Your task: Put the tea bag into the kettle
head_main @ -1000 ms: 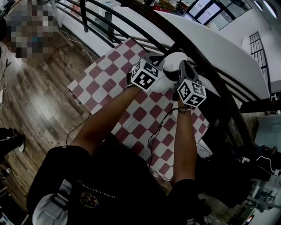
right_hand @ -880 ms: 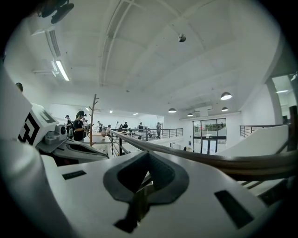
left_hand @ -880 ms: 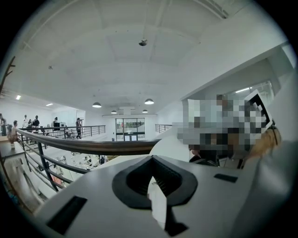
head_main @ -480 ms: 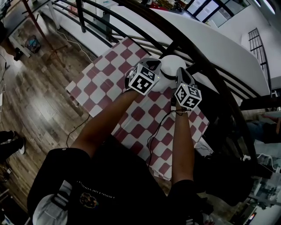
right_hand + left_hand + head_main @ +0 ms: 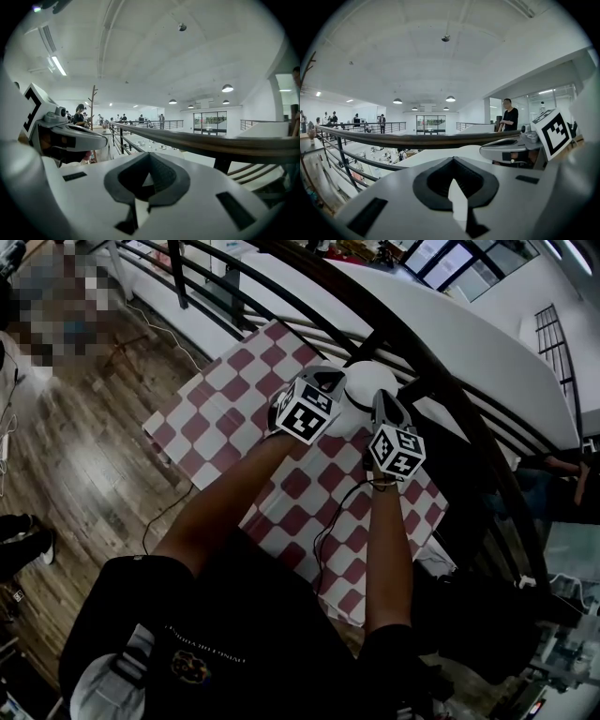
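Note:
A white kettle (image 5: 364, 381) stands on the red-and-white checked table (image 5: 225, 399), at its far edge by the railing. My left gripper (image 5: 328, 382) is at the kettle's left side and my right gripper (image 5: 384, 403) at its right, both pointing away from me. In the left gripper view the jaws (image 5: 457, 187) are shut, with a pale sliver in the seam that I cannot identify. The right gripper's jaws (image 5: 143, 187) are also closed, with the same pale sliver. No tea bag shows plainly in any view.
A dark curved railing (image 5: 441, 362) runs just beyond the table, with a drop to a lower floor behind it. A black cable (image 5: 337, 512) trails across the cloth. Wooden floor (image 5: 66, 456) lies to the left. Each gripper view shows the other gripper beside it.
Both grippers have sunk a little beside the kettle, the right one more. Their jaws stay closed.

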A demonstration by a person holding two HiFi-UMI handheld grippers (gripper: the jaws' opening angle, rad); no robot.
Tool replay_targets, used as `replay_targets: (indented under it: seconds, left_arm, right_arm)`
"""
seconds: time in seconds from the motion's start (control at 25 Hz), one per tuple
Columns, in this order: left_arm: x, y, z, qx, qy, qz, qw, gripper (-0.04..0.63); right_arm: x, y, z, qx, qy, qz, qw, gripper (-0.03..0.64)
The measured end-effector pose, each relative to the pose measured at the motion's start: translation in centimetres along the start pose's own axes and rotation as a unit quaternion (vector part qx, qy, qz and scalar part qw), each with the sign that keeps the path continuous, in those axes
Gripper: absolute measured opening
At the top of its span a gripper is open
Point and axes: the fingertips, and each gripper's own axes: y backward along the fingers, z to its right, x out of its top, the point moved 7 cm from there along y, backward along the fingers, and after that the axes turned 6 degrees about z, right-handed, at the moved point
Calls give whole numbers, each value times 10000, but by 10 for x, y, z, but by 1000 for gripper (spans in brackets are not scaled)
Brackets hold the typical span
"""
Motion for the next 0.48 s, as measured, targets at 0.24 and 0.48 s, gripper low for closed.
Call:
replay_targets:
  seconds: [0.24,0.48]
  left_arm:
    - [-3,-1,2,-10,5,-40,10000,5]
    - [-9,-4,3,-18,11,-103,9999,5]
  right_arm:
    - [-3,0,0,8,1,0,10000,11]
    - [-31,-1,6,-64,-334,-202,9992,11]
